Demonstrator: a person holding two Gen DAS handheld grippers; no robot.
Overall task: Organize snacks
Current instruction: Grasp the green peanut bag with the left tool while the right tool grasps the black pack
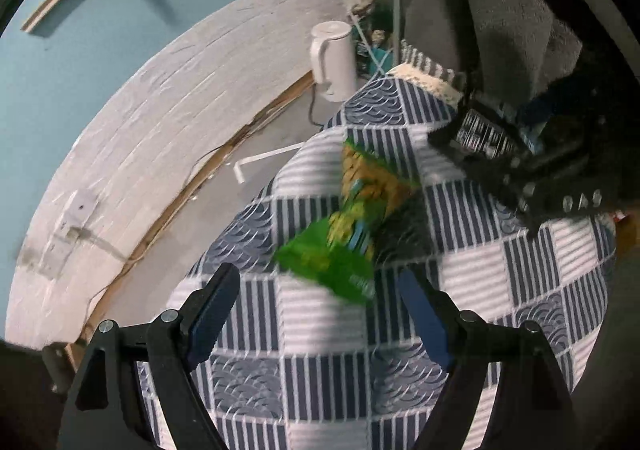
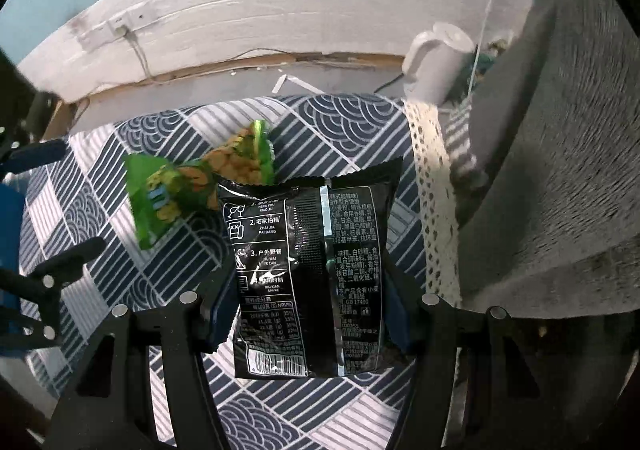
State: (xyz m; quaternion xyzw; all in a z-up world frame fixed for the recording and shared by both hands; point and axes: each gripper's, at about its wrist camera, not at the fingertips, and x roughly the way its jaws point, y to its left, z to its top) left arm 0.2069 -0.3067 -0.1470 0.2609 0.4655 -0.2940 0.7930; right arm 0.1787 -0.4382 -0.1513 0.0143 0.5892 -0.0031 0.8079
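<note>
A green snack packet lies on the blue-and-white patterned tablecloth, just ahead of my left gripper, which is open and empty. It also shows in the right wrist view, left of centre. My right gripper is shut on a black snack packet, held above the cloth with its printed back facing the camera. The right gripper with the black packet appears at the right in the left wrist view. The left gripper's fingers show at the left edge of the right wrist view.
A white kettle stands on the grey floor beyond the table, by the white brick wall. A grey fabric mass rises at the right, with a cream lace trim along the cloth's edge. Cables run along the wall base.
</note>
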